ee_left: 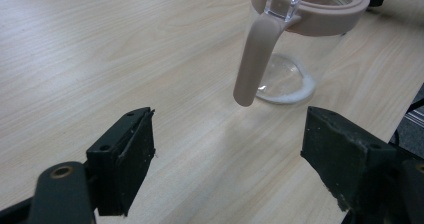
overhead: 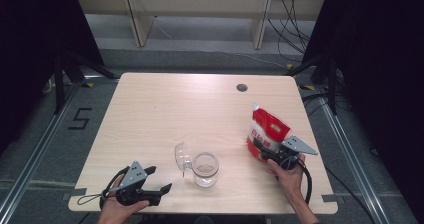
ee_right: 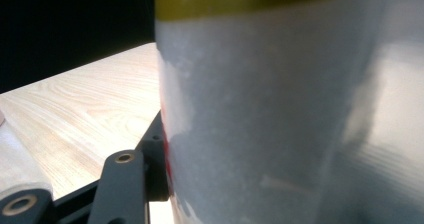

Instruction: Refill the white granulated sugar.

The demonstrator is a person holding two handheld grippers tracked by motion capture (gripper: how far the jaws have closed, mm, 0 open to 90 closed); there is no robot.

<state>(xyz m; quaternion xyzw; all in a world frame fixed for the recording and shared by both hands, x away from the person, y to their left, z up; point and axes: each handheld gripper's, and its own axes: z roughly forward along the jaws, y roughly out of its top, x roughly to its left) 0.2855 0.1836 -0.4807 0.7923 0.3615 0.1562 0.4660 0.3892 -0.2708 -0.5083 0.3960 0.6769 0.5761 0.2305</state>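
A clear glass jar (overhead: pixel 205 169) stands near the table's front middle, its clear lid (overhead: pixel 182 156) flipped open to the left. In the left gripper view the jar (ee_left: pixel 295 49) has a pale pink rim, a hanging pink latch (ee_left: pixel 255 59) and a thin white residue at its bottom. My left gripper (overhead: pixel 159 179) rests open at the front left, jaws wide apart, a short way from the jar. A red and white bag (overhead: pixel 267 133) stands tilted at the right. My right gripper (overhead: pixel 270 156) is shut on its lower part. The bag (ee_right: pixel 280 109) sits close up with white grains behind a clear window.
The light wooden table (overhead: pixel 190 109) has a round cable hole (overhead: pixel 242 87) near its far edge. Black curtains and metal stands flank both sides. Cables lie on the floor behind the table.
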